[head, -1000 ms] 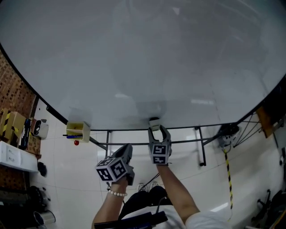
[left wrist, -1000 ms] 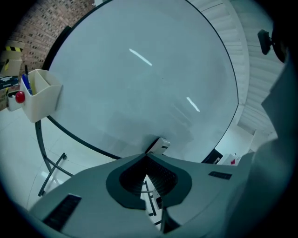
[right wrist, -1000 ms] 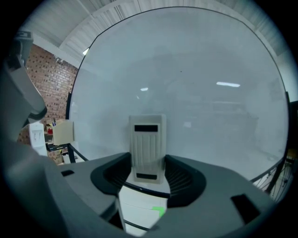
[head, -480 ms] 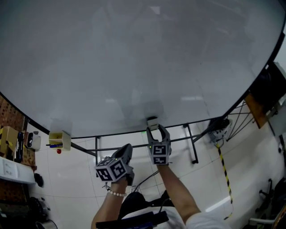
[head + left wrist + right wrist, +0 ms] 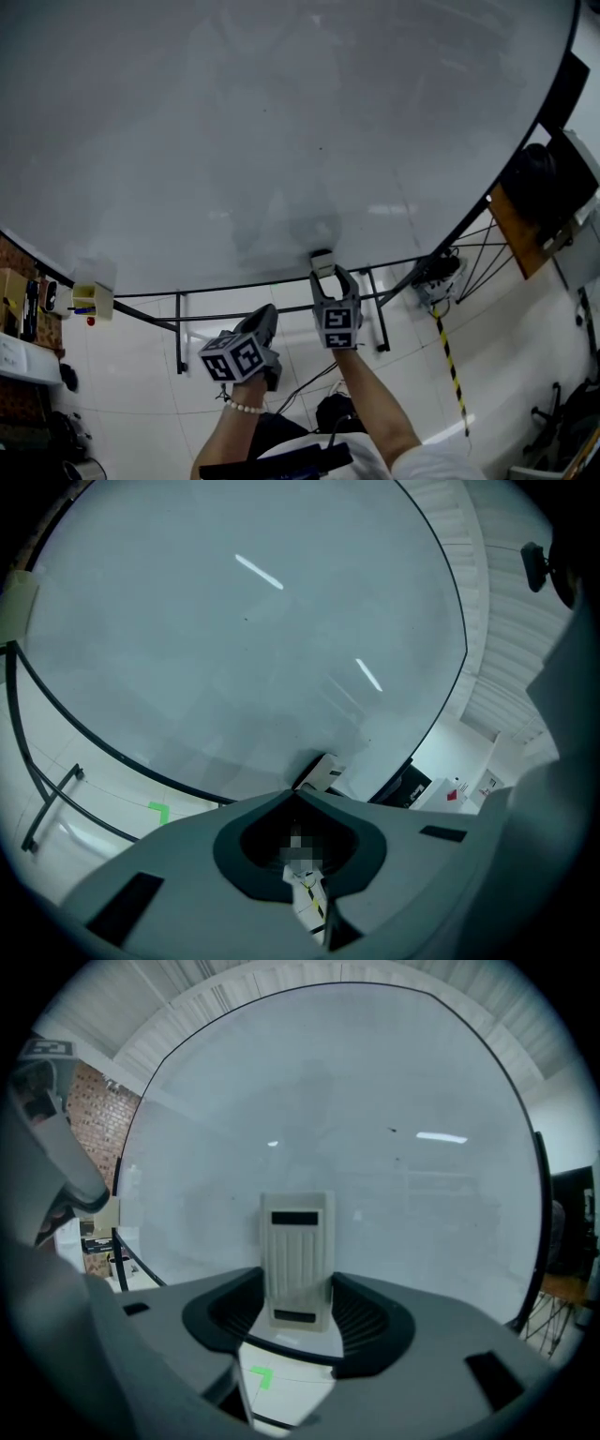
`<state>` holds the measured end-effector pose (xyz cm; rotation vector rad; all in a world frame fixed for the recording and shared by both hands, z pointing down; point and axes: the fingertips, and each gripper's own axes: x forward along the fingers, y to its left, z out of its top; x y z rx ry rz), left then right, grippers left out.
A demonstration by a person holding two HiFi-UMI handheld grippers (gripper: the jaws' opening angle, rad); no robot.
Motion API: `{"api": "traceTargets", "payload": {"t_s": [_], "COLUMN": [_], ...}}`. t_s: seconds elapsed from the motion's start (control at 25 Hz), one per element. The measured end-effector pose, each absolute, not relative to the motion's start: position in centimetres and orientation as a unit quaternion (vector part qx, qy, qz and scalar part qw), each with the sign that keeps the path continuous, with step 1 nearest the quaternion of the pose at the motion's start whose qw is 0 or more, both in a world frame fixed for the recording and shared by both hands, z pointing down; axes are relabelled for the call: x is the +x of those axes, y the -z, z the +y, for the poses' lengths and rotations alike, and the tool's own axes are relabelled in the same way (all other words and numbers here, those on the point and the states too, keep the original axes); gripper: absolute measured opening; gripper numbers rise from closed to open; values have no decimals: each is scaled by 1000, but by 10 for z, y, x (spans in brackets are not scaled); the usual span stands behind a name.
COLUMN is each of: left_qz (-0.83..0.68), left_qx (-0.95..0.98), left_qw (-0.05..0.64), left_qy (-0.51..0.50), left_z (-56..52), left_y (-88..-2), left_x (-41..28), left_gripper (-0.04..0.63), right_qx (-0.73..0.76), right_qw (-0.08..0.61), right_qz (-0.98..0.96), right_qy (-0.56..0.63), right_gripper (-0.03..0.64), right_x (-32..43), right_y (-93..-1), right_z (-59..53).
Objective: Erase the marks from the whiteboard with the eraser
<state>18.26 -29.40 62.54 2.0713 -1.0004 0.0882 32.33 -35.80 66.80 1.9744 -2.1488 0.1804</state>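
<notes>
The whiteboard (image 5: pixel 281 122) fills most of the head view, and only a tiny dark speck (image 5: pixel 320 149) shows on it. My right gripper (image 5: pixel 327 276) is shut on the pale ribbed eraser (image 5: pixel 322 260), which rests against the board just above its bottom edge. In the right gripper view the eraser (image 5: pixel 298 1258) stands upright between the jaws with the board (image 5: pixel 375 1129) behind it. Lower and to the left, my left gripper (image 5: pixel 267 321) is shut with nothing in it, off the board. Its own view looks along the board (image 5: pixel 234 621) to the eraser (image 5: pixel 324 770).
A black metal stand (image 5: pixel 178 328) runs under the board over a white tiled floor. A small yellow box (image 5: pixel 82 298) hangs at the board's lower left. A dark object on a wooden panel (image 5: pixel 534 197) stands right, with striped floor tape (image 5: pixel 450 370) below.
The head view has swung right: the yellow box and stand slid left and the things at right came into view. Both grippers hold their pose, eraser still at the board's bottom edge.
</notes>
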Motion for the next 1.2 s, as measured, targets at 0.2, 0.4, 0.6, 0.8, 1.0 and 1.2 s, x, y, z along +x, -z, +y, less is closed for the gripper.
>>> {"api": "traceTargets", "payload": {"t_s": [0.2,0.4,0.6,0.8,1.0,1.2], "left_qz": [-394,-384,-368,-358,-355,-356], "left_qx": [824,825,831,835,835,831], "left_qw": [406,413,414,414,415,420], "left_qy": [-33,-37,-48,-56,-65,-75], "left_z": [-296,-286,-276,-270,-266,-262], "left_y": [-627,-636,-644,-646,-651,-660], "left_x": [238,292,341,375,393,401], "left_gripper": [-12,-12,-12,-12,-12,-12], "right_qx": [683,701,718,727,738,744], "right_qw": [101,102,107,117,123,128], "right_qz": [-720,-703,-685,-675,-661,-653], "right_qy": [-63,-64,-60,-50,-57,-64], "right_gripper": [256,256,256,256,256,257], "right_x": [386,462,535,592,636,668], "right_y": [-670,-672,-674,-677,-687,-698], "right_z": [-353,-343,-333,-326,-320,-316]}}
